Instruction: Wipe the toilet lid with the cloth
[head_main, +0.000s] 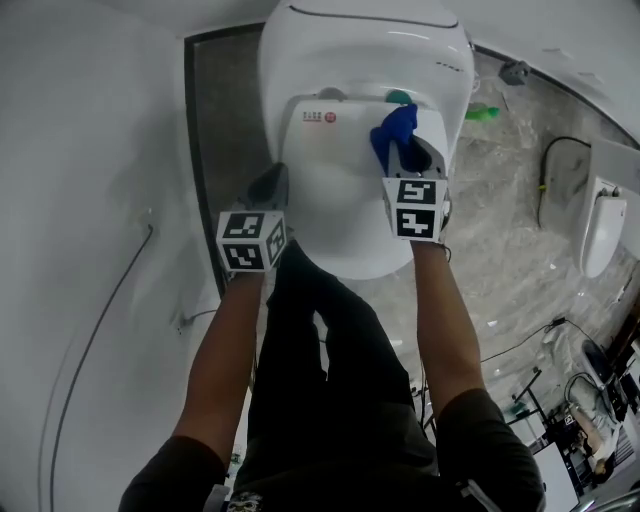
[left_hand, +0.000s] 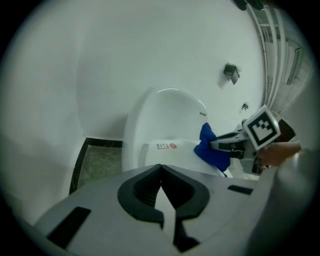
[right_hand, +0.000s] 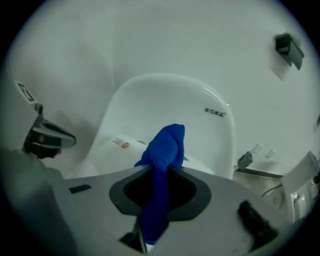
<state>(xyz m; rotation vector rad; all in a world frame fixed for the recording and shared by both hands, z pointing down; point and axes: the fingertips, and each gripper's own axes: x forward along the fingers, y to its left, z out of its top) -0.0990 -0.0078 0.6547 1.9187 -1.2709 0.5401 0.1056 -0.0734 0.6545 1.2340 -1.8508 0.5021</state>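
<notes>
Nearest in the head view are our two forearms and dark trousers (head_main: 330, 380), which neither gripper view shows.

The left gripper (head_main: 270, 182) hangs at the left edge of the toilet lid (head_main: 340, 215). In its own view the left gripper (left_hand: 161, 170) has its fingers closed tip to tip with nothing between them.

The right gripper (head_main: 415, 158) is over the rear right part of the lid. In its own view the right gripper (right_hand: 160, 172) has its fingers clamped on the blue cloth (right_hand: 167, 145). A bunched end of the cloth stands up past the fingertips and a tail runs back between them.

Only the left gripper view gives this hold from the side. There the cloth (left_hand: 210, 150) droops from the fingers toward the lid (left_hand: 175, 152), and we cannot tell if it touches. In the head view the cloth (head_main: 393, 128) covers the fingertips. The right gripper view catches the left gripper (right_hand: 47, 137) at its left edge.

A small label (head_main: 320, 117) with a red mark sits at the lid's rear left; its print is too small to read. It also shows in both gripper views (left_hand: 166, 146) (right_hand: 120, 143).

Behind the lid rises the toilet's rounded white back part (head_main: 365, 45), with a row of tiny unreadable marks on its right side. A green object (head_main: 400, 97) peeks out between the two.

Right of the toilet, only the head view shows the marbled floor (head_main: 500, 230) with a black cable (head_main: 548, 165) on it. Both gripper views show a dark fixture on the wall (right_hand: 289, 47) (left_hand: 231, 73).
</notes>
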